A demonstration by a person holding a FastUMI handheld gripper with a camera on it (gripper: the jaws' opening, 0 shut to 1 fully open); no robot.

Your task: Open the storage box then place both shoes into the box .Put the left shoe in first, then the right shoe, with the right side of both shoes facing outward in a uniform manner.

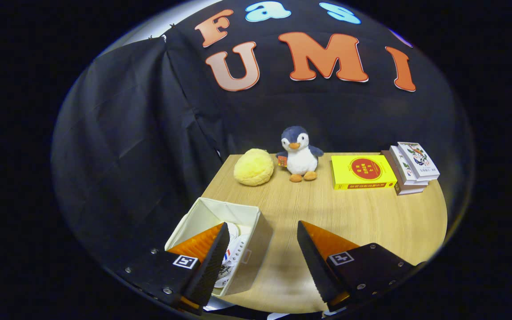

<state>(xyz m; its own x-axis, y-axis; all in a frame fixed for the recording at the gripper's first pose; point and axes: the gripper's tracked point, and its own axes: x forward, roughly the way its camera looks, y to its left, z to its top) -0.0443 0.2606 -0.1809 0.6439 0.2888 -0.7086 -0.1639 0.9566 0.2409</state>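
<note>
The tool (262,249) is nearest, its fingers spread wide apart with nothing between them, hovering over the near part of the surface (349,222). The left finger overlaps the box (256,235), which stands open at the near left corner of the surface. Inside it lies what looks like a shoe (231,260), pale with a small striped mark, half hidden behind that finger; I cannot tell whether one shoe or two are in there, nor which way they face. With the fingers apart and empty above the box, I judge a shoe has just been let go or the tool is pulling clear.

The rest sits in a row along the far edge, seemingly kept out of the working area: a yellow book (362,172) with a red round emblem, writing too small to read; a stack of books (409,169) at far right; a penguin (299,153) upright in the middle; a yellow ball (254,167) left of it.
</note>
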